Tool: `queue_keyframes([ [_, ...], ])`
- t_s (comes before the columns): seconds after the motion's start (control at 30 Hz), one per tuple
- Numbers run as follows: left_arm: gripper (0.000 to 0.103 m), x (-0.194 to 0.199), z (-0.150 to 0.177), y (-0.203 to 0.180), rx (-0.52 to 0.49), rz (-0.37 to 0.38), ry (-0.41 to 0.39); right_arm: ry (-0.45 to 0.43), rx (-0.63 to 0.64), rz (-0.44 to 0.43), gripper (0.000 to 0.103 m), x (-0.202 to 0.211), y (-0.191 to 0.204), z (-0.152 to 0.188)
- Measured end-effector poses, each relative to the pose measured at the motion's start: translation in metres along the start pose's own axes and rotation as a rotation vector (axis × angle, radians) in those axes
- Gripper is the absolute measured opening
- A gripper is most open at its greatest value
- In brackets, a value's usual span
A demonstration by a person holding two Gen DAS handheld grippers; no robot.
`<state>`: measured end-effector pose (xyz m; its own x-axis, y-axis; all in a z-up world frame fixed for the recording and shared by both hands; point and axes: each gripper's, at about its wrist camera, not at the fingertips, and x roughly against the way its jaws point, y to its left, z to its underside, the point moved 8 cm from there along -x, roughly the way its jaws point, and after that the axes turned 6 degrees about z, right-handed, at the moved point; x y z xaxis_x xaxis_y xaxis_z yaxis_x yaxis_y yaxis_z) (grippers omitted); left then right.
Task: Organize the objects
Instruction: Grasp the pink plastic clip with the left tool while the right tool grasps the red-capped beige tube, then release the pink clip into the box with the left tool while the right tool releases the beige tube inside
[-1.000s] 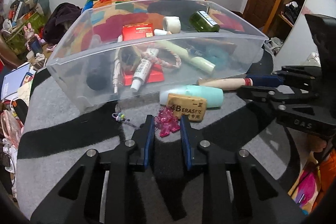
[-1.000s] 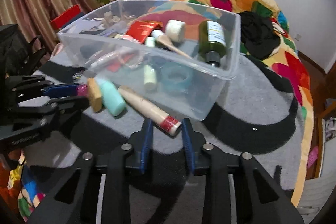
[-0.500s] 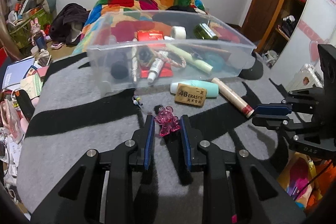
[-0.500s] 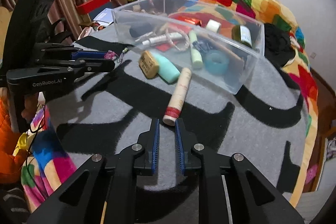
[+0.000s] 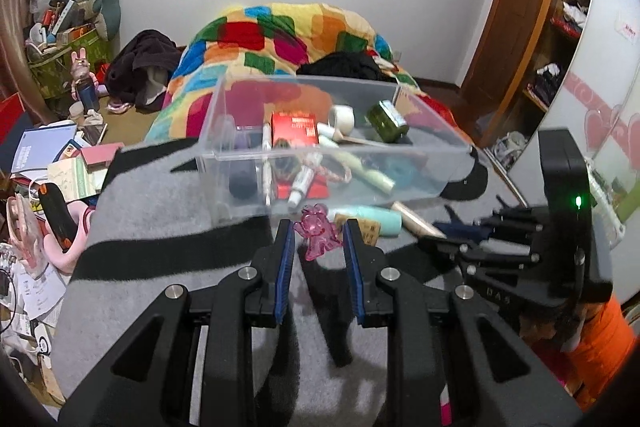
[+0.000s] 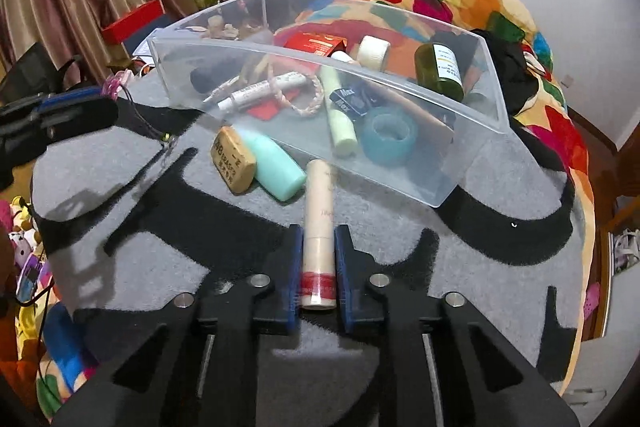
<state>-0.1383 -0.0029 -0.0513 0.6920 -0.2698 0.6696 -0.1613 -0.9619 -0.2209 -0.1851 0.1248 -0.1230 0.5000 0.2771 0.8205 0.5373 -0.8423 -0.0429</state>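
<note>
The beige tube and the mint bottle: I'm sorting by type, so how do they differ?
The beige tube is long and slim with a red band at its end; the mint bottle is shorter and fatter, plain. The tube sits clamped in the right gripper; the bottle lies free against the eraser. Both lie on the grey blanket, outside the clear bin.

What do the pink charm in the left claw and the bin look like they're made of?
Pink charm: seems a clear, glossy moulded plastic or acrylic; light passes through its faceted body, and a thin cord hangs from it in the right wrist view. Bin: thin, clear, smooth plastic; its contents and the bedding show through the walls, slightly hazed.
</note>
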Motion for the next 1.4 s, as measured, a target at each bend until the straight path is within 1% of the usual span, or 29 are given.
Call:
queue_keyframes([
  [0.1, 0.024, 0.002, -0.009, 0.000, 0.005, 0.001, -0.023, -0.017, -0.009, 0.007, 0.014, 0.008, -0.002, 0.002],
  [0.17, 0.024, 0.003, -0.016, 0.001, 0.010, 0.002, -0.038, -0.037, -0.024, -0.004, 0.014, 0.017, -0.004, 0.001],
  [0.33, 0.024, 0.004, -0.032, 0.004, 0.022, 0.003, -0.067, -0.118, -0.062, -0.033, 0.014, 0.050, -0.010, -0.010],
  [0.47, 0.024, 0.003, -0.044, 0.005, 0.028, -0.006, -0.085, -0.194, -0.078, -0.035, 0.014, 0.074, -0.012, -0.029],
  [0.67, 0.024, -0.004, -0.063, 0.015, 0.045, -0.032, -0.101, -0.248, -0.126, -0.014, 0.014, 0.079, -0.021, -0.063],
  [0.77, 0.024, -0.013, -0.071, 0.023, 0.062, -0.047, -0.094, -0.249, -0.163, -0.010, 0.014, 0.072, -0.029, -0.079],
  [0.87, 0.024, -0.021, -0.076, 0.033, 0.085, -0.050, -0.083, -0.231, -0.204, -0.004, 0.014, 0.057, -0.036, -0.093],
  [1.07, 0.024, -0.036, -0.083, 0.052, 0.145, -0.040, -0.064, -0.177, -0.256, -0.030, 0.014, 0.026, -0.041, -0.106],
  [1.2, 0.024, -0.047, -0.085, 0.062, 0.182, -0.028, -0.044, -0.142, -0.253, -0.027, 0.014, 0.009, -0.040, -0.108],
  [1.4, 0.024, -0.067, -0.075, 0.066, 0.188, -0.031, 0.011, -0.093, -0.217, -0.028, 0.014, -0.010, -0.032, -0.106],
])
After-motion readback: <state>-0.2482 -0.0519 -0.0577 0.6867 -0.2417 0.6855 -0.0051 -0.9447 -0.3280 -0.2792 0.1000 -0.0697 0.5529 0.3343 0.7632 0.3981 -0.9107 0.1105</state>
